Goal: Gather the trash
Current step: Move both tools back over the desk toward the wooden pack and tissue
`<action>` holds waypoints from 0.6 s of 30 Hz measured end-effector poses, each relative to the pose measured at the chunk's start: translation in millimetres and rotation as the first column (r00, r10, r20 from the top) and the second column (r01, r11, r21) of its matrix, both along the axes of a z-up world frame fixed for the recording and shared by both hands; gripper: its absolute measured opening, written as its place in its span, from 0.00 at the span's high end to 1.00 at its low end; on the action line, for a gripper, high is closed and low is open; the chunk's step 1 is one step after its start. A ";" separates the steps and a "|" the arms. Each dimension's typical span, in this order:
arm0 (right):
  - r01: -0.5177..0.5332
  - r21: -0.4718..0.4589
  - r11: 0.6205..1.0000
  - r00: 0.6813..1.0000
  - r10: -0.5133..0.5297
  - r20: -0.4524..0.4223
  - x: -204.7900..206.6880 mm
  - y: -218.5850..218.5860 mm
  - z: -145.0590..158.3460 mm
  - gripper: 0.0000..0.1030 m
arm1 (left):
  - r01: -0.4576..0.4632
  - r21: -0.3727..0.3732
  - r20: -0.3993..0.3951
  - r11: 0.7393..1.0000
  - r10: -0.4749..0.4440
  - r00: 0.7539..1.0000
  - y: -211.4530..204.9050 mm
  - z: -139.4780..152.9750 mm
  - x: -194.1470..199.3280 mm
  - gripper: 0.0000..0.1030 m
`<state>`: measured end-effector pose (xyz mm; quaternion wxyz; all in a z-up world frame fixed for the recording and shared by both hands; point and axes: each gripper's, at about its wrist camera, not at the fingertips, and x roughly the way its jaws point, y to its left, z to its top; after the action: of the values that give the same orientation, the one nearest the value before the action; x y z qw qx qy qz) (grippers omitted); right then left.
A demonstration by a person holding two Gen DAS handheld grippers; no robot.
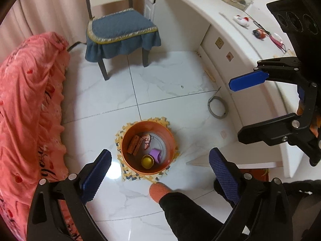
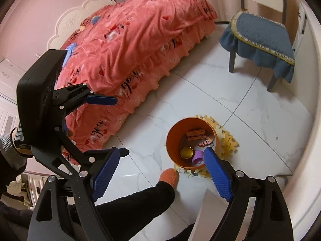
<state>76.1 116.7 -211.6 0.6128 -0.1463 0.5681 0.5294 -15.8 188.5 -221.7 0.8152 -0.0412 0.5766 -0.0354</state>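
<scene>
An orange round bin (image 1: 168, 138) stands on a yellow foam mat on the white tiled floor. It holds a brown box (image 1: 134, 144), a pink wrapper, a purple piece (image 1: 156, 154) and a yellow cup (image 1: 147, 161). The bin also shows in the right wrist view (image 2: 173, 138). My left gripper (image 1: 158, 166) is open and empty, high above the bin. My right gripper (image 2: 160, 160) is open and empty, also above the bin. It shows at the right of the left wrist view (image 1: 242, 108).
A bed with a pink cover (image 2: 124, 46) lies on the left. A chair with a blue cushion (image 1: 120, 28) stands beyond the bin. A white desk (image 1: 230, 20) with small items curves along the right. A grey band (image 1: 217, 108) lies on the floor. A leg with an orange sock (image 1: 160, 190) is by the bin.
</scene>
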 end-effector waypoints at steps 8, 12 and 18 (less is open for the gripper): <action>0.041 0.065 0.997 0.998 -0.044 0.042 -13.0 -58.2 55.8 0.18 | 0.056 0.050 0.070 0.997 -0.059 0.996 -42.7 48.2 -5.2 0.06; 0.088 0.088 0.992 0.994 -0.094 0.059 -12.6 -92.7 76.6 0.17 | 0.093 0.060 0.095 0.994 -0.098 0.991 -67.4 67.8 -3.0 0.06; 0.161 0.105 0.981 0.980 -0.172 0.098 -10.8 -145.5 99.2 0.17 | 0.195 0.085 0.138 0.977 -0.206 0.969 -109.9 90.9 4.1 0.06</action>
<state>65.2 -28.8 -112.3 0.6908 -0.0965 0.5187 0.4945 -11.8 78.6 -130.8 0.8485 0.0488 0.5174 -0.1003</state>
